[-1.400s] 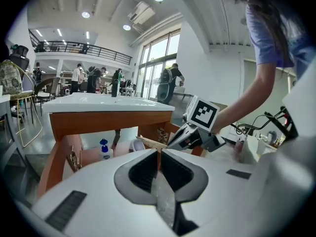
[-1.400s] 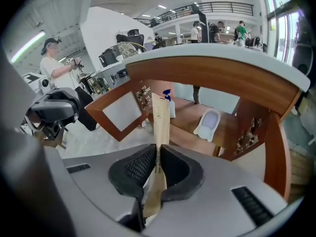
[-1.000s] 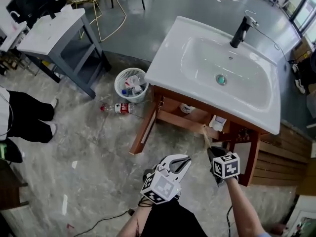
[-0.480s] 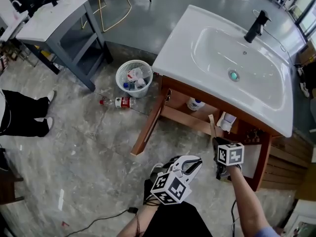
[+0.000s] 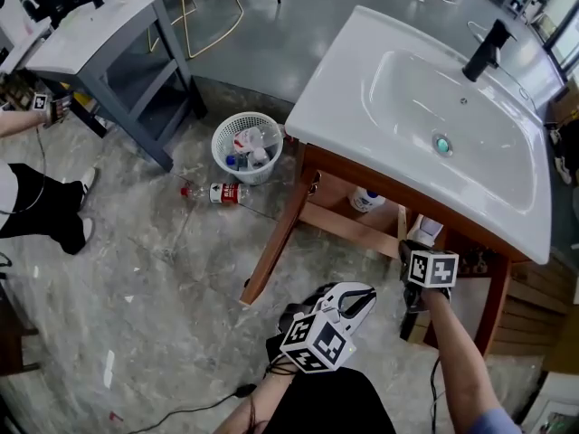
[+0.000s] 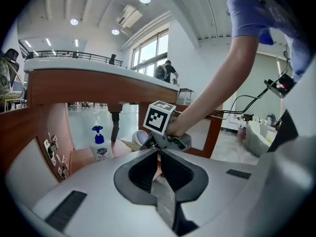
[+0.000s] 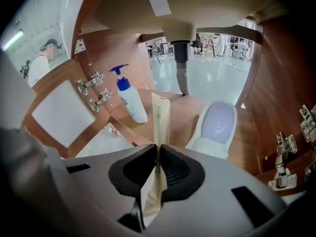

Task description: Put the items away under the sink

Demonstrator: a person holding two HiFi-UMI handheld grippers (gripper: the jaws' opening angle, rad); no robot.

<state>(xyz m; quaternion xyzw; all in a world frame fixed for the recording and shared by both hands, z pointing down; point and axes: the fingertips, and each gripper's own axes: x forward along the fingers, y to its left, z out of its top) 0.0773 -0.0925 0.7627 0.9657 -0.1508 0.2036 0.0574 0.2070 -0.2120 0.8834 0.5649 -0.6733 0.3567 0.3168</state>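
holding a flat tan paper packet point(image 7: 159, 115) clamped edge-on between its jaws, the right gripper point(image 7: 158, 154) points into the open-fronted wooden cabinet point(image 5: 276, 233) under the white sink point(image 5: 362, 98). the left gripper point(image 6: 159, 154) sits low beside it, jaws pressed together on nothing. on the brown shelf point(image 7: 185, 115) ahead, a blue-pump soap bottle point(image 7: 131, 100) stands at left and a white container point(image 7: 217, 125) with a lilac face at right, with bare wood between them before the grey drain pipe point(image 7: 182, 75). hinges point(image 7: 94, 85) line the left panel. outside, the grey marbled floor point(image 5: 154, 278) lies open; farther off are a white basket point(image 5: 246, 147), a fallen bottle point(image 5: 217, 193) and a grey table point(image 5: 99, 39).
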